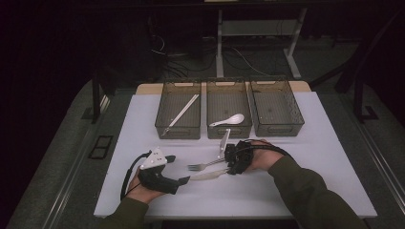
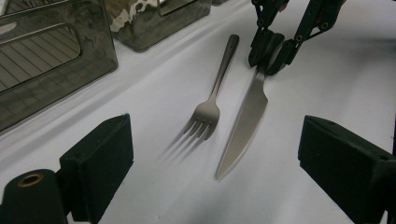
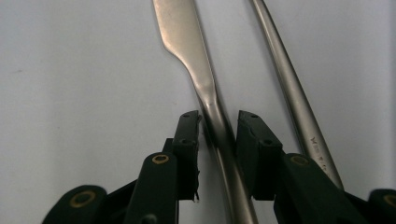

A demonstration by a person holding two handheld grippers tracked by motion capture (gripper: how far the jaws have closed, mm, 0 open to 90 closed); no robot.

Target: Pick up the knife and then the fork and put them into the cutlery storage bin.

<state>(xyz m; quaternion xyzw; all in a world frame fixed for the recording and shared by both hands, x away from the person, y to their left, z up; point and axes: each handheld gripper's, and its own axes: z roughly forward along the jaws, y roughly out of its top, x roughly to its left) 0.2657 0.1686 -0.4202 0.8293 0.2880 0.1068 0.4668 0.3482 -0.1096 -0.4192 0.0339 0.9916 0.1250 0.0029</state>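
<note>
White sheeting covers the table [image 1: 143,191], with dark floor and desk legs beyond its far edge. Three smoky see-through plastic bins [image 1: 229,114] stand in a row at the far side.

I take the slim silver table knife [image 2: 245,123] as my landmark. My right gripper [image 3: 218,135] sits over its handle, one jaw on each side. The gaps are narrow, and I cannot tell whether the pads press the metal yet. No earlier picture is at hand, so I speak only of how they stand.

My left gripper [image 1: 184,180] rests just beside the knife's blade tip, jaws spread wide with nothing between them. Its view looks along the blade toward the right gripper [image 2: 267,56].

A matte silver dinner fork [image 2: 211,100] lies just beside the knife, nearly parallel, tines toward my left gripper. Its handle [image 3: 292,93] carries small stamped lettering, too blurred to read.

Beyond the knife, the left bin holds pale chopsticks [image 1: 181,113], and the middle bin holds a white ceramic soup spoon [image 1: 229,119].
</note>
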